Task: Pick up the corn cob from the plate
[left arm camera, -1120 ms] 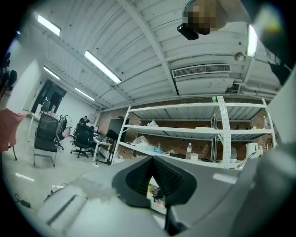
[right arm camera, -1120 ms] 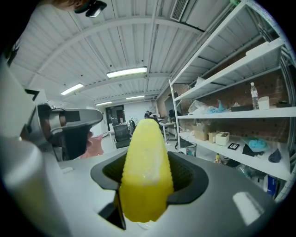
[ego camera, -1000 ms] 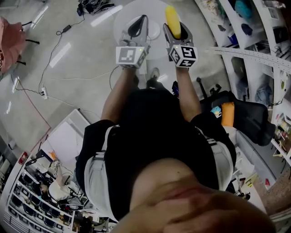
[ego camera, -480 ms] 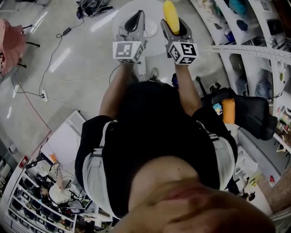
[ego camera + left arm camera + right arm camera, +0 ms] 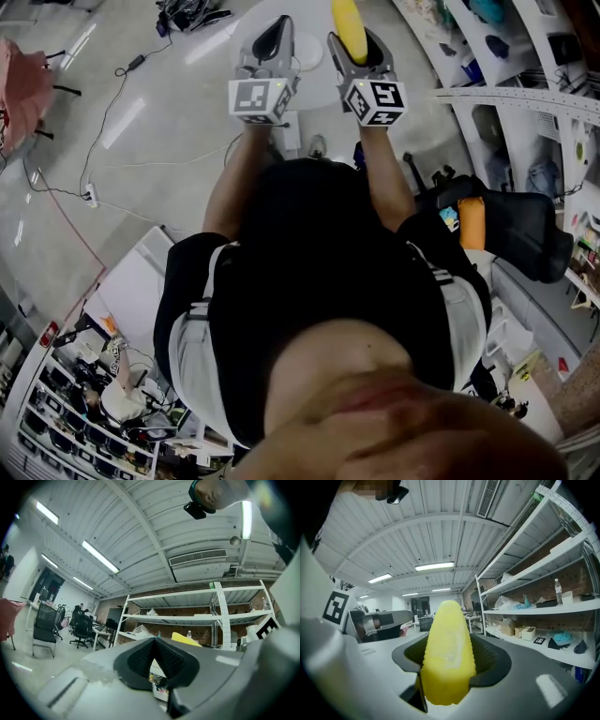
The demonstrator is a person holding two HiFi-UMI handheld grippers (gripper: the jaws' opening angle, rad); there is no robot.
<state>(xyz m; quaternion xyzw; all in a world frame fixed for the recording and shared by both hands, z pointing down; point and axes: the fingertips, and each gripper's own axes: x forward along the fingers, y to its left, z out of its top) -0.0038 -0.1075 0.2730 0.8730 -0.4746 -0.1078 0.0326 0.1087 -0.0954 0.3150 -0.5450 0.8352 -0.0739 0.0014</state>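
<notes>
In the right gripper view the yellow corn cob [image 5: 448, 644] stands upright between the dark pads of my right gripper [image 5: 450, 667], which is shut on its lower half. The head view shows the same corn cob [image 5: 348, 26] sticking out past the right gripper [image 5: 358, 45], above the white round table [image 5: 314, 80]. My left gripper [image 5: 273, 39] hangs beside it on the left, shut with nothing in it. In the left gripper view its pads [image 5: 140, 656] meet at the tips. No plate is clearly visible.
Metal shelving [image 5: 511, 56] runs along the right, with a black chair [image 5: 525, 234] and an orange object [image 5: 471, 225] near it. Cables [image 5: 122, 66] trail over the floor at left. Shelves of boxes [image 5: 543, 602] stand ahead; office chairs [image 5: 47, 625] far left.
Both grippers have moved up and farther from the body, toward the top of the head view. The corn cob has gone along in the right gripper.
</notes>
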